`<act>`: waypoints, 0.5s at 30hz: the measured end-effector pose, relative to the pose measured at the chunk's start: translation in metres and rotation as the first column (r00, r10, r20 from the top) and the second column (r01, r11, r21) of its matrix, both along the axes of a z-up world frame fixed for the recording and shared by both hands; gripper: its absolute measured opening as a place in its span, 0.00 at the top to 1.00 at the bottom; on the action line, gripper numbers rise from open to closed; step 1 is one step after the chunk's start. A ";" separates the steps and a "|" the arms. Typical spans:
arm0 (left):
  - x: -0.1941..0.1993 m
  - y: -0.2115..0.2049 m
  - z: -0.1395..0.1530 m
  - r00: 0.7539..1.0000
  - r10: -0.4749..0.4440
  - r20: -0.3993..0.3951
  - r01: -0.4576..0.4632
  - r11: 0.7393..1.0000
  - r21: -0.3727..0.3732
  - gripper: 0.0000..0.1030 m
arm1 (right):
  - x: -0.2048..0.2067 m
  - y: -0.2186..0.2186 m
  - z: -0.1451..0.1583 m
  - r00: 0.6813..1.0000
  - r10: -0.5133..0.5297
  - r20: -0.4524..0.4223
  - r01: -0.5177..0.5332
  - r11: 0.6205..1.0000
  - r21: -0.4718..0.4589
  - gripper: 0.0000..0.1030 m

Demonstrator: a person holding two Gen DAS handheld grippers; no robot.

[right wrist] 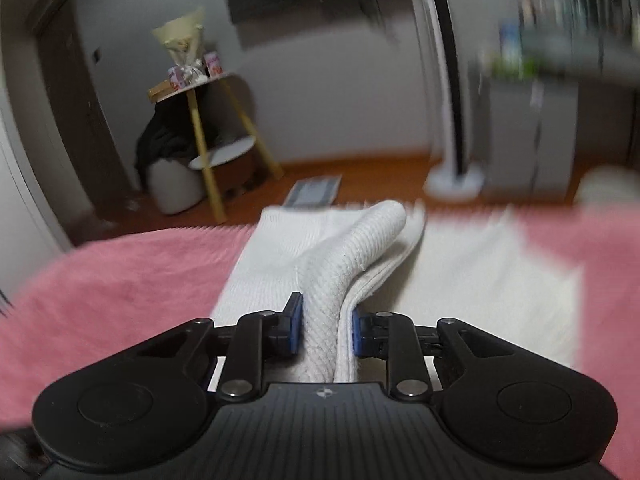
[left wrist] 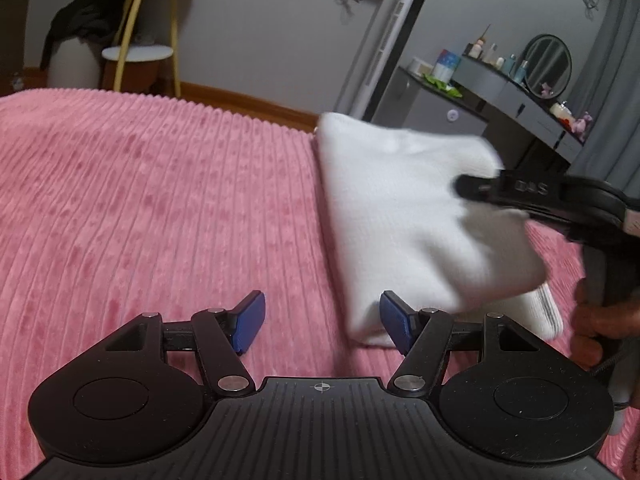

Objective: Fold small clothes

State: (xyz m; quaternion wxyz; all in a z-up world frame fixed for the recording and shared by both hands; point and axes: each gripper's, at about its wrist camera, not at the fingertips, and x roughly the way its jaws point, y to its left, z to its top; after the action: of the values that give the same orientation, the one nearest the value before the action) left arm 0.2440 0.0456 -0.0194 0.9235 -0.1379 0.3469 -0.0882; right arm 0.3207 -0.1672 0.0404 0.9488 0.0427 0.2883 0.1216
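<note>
Pink ribbed blanket (left wrist: 160,200) covers the bed, and one white knit garment (left wrist: 400,216) lies on it toward the right side, already doubled over. Nothing else is on the blanket near it.

The right gripper (right wrist: 325,326) has its fingers (right wrist: 295,328) pinched onto a bunched fold of the garment (right wrist: 328,280), lifting that edge off the bed. In the left view it crosses over the cloth from the right.

The left gripper (left wrist: 322,322) hangs just above the blanket at the garment's near corner, fingers (left wrist: 250,320) well apart and gripping nothing; the right pad sits against the cloth's edge.

Behind the bed: one yellow-legged side table (left wrist: 140,40), one tall white fan (left wrist: 384,48) and a grey dresser (left wrist: 500,92) with a round mirror (left wrist: 547,66) and bottles.
</note>
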 end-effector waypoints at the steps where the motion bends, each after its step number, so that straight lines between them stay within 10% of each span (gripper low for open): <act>1: 0.000 0.000 0.000 1.000 0.001 -0.001 -0.001 1.000 0.002 0.33 | -0.007 0.000 0.005 0.999 -0.022 0.048 0.025 0.997 -0.067 0.78; 4: 0.003 0.000 -0.004 1.000 0.011 -0.029 -0.011 1.000 -0.001 0.33 | -0.019 -0.009 0.009 0.986 -0.098 0.133 0.124 0.971 -0.203 0.78; 8: 0.004 -0.002 -0.008 0.999 0.004 -0.046 -0.004 1.000 0.003 0.33 | -0.009 -0.036 -0.013 0.982 -0.187 0.008 0.184 0.961 -0.205 0.65; 15: 0.005 -0.006 -0.012 0.998 -0.005 -0.057 0.005 1.000 0.003 0.31 | -0.034 -0.076 -0.015 0.987 -0.131 -0.092 0.142 0.983 0.119 0.45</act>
State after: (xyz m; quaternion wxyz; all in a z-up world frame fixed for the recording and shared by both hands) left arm 0.2491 0.0396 -0.0313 0.9133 -0.1379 0.3734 -0.0859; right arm 0.2870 -0.2433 0.0251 0.9375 0.1268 0.3160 0.0722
